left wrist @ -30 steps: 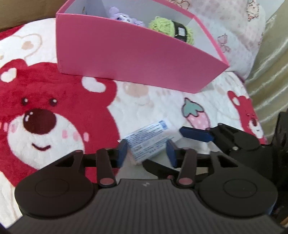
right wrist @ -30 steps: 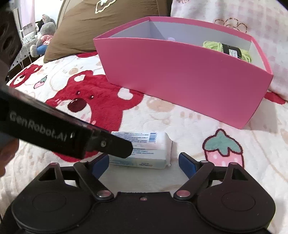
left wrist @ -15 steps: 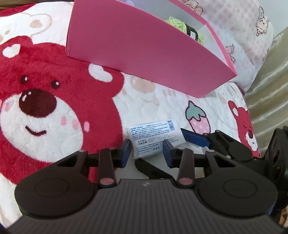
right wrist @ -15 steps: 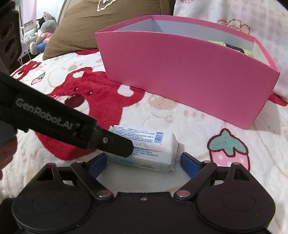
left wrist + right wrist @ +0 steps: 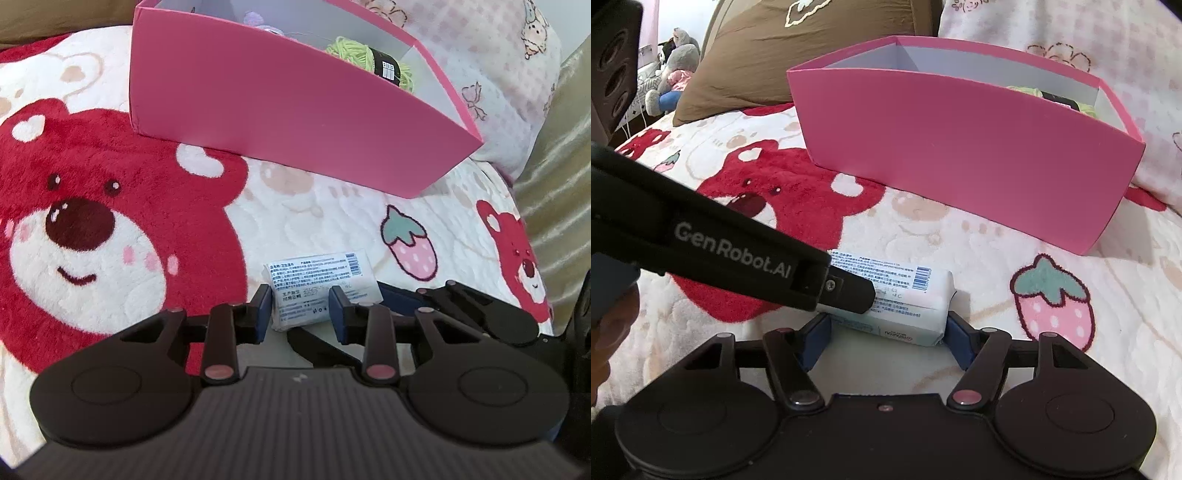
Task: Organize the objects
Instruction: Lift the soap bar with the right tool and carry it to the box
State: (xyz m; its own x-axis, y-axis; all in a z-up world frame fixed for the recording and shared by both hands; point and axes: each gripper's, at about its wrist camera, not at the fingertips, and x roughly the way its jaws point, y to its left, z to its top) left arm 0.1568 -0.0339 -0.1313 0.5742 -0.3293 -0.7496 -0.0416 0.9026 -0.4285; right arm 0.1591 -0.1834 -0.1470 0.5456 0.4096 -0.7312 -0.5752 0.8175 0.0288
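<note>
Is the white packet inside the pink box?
No, the white packet lies on the bear blanket, in front of the pink box.

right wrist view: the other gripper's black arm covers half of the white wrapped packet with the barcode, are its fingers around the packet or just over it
Observer: From the left wrist view, the left gripper has one blue pad on each side of the near end of the white wrapped packet. I cannot tell whether the pads are squeezing it.
Operator: ok and what's in the pink cardboard box besides the green yarn ball
Observer: A pale purple soft thing lies further along the box from the yarn. Only its top shows above the wall.
</note>
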